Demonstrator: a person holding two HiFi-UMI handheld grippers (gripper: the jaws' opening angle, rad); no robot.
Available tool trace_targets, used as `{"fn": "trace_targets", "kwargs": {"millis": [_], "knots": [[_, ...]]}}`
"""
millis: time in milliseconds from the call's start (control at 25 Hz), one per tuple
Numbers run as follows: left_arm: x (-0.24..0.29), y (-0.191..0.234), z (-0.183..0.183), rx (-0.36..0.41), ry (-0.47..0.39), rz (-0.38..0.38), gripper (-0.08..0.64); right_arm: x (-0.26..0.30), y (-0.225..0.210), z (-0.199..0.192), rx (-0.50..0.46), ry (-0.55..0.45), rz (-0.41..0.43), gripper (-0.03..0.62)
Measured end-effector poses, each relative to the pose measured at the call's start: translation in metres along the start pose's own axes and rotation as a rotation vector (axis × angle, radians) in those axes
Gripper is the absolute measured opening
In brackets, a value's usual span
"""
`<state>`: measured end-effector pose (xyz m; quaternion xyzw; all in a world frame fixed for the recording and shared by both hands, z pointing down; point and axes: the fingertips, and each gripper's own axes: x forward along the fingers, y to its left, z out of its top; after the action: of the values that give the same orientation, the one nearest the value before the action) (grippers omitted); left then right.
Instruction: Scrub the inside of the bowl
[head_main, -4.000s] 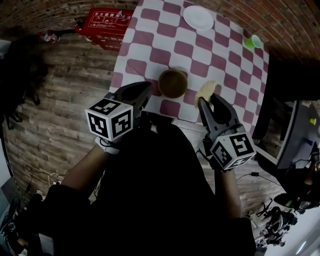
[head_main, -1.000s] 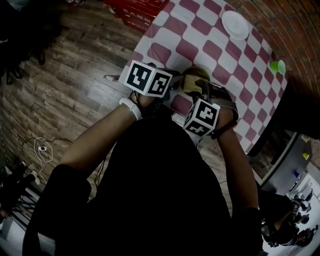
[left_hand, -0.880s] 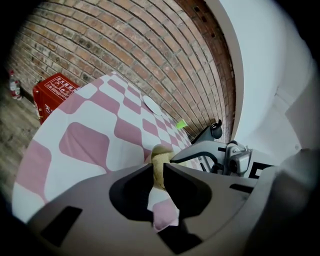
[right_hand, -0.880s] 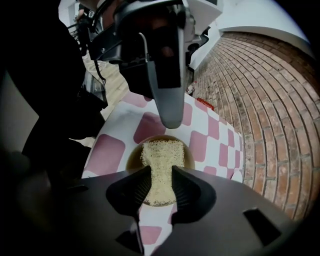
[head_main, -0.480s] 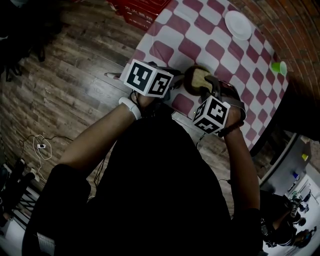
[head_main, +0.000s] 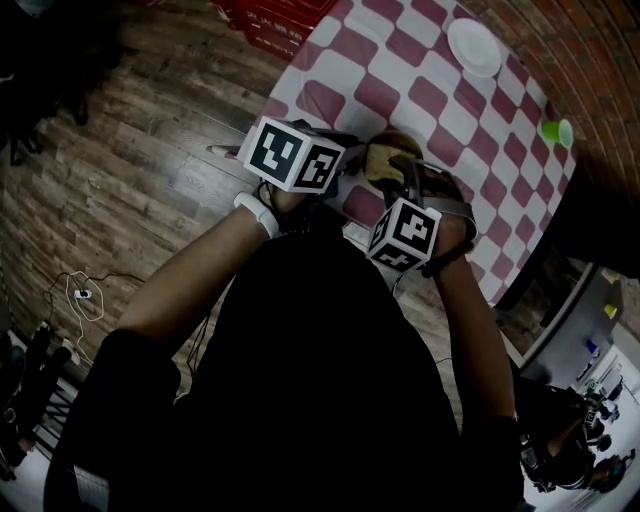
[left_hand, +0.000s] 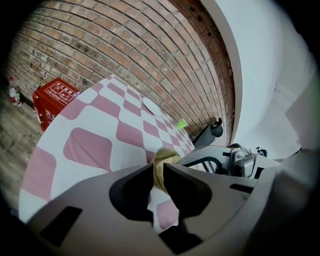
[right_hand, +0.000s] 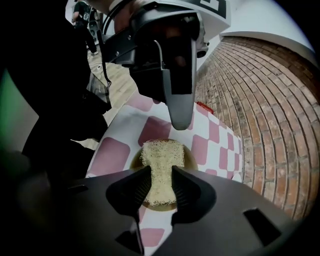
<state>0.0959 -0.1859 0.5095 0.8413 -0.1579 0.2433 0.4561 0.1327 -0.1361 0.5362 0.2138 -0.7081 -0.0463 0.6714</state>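
An olive-brown bowl (head_main: 398, 146) sits near the front edge of the checked table (head_main: 430, 95). My left gripper (head_main: 352, 166) is shut on the bowl's rim; in the left gripper view the jaws (left_hand: 158, 173) pinch the rim's wall (left_hand: 167, 156). My right gripper (head_main: 404, 178) is shut on a yellow mesh scrubbing pad (right_hand: 160, 162). The pad lies pressed down inside the bowl (right_hand: 134, 161). One finger (right_hand: 180, 102) of the left gripper reaches down to the bowl's far rim in the right gripper view.
A white plate (head_main: 472, 48) lies at the far side of the table, a green cup (head_main: 556, 132) stands near its right edge. A red crate (left_hand: 52, 102) is on the wooden floor to the table's left. Brick wall runs behind the table.
Four seconds ago both grippers were off the bowl, with the pad beside it. In the last second the right gripper swung right with the pad, then back left; the left gripper stayed put.
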Motion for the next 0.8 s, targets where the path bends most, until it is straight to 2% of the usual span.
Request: {"fn": "trace_targets", "kwargs": {"millis": [440, 800], "knots": [[-0.002, 0.001, -0.003, -0.014, -0.005, 0.008, 0.054, -0.003, -0.025, -0.029, 0.044, 0.036, -0.04, 0.138], [0.009, -0.004, -0.015, -0.014, 0.044, -0.002, 0.052, -0.017, 0.004, -0.025, -0.063, 0.035, -0.024, 0.138]]}}
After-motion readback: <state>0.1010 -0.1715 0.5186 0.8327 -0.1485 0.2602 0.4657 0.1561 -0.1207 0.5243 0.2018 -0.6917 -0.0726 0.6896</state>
